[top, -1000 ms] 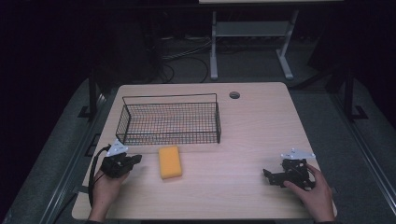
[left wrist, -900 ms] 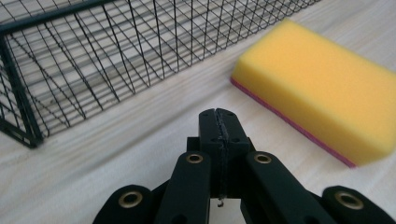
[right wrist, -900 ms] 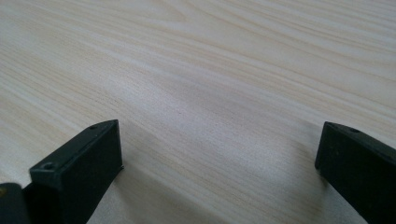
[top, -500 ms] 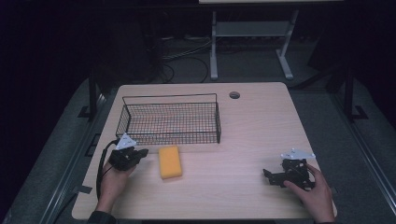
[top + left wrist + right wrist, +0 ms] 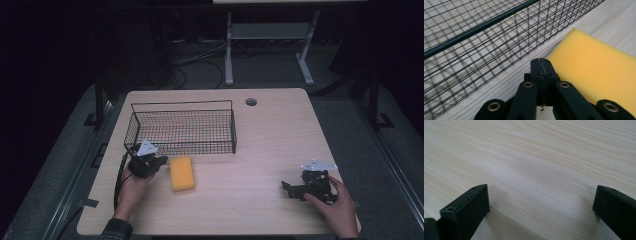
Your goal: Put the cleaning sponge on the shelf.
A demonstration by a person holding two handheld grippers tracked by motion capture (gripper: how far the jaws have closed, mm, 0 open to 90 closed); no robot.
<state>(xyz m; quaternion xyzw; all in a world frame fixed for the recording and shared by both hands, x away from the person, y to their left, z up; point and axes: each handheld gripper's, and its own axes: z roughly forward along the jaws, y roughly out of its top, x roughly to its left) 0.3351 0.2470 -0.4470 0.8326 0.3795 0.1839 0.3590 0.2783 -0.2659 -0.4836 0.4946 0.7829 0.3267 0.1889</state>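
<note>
Sponge (image 5: 182, 173) not picked up yet: flat on the bench (image 5: 260, 145), just outside the wire basket (image 5: 181, 127) front wall. Left claw (image 5: 159, 162) pinched closed, empty, just beside the sponge. Right claw (image 5: 288, 188) spread wide, idle, well apart. Grasp and drop-in remain.

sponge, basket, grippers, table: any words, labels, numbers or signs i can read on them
None: no text, label, number or sign can be read on the sponge, the basket, the left gripper, the right gripper or the table.
</note>
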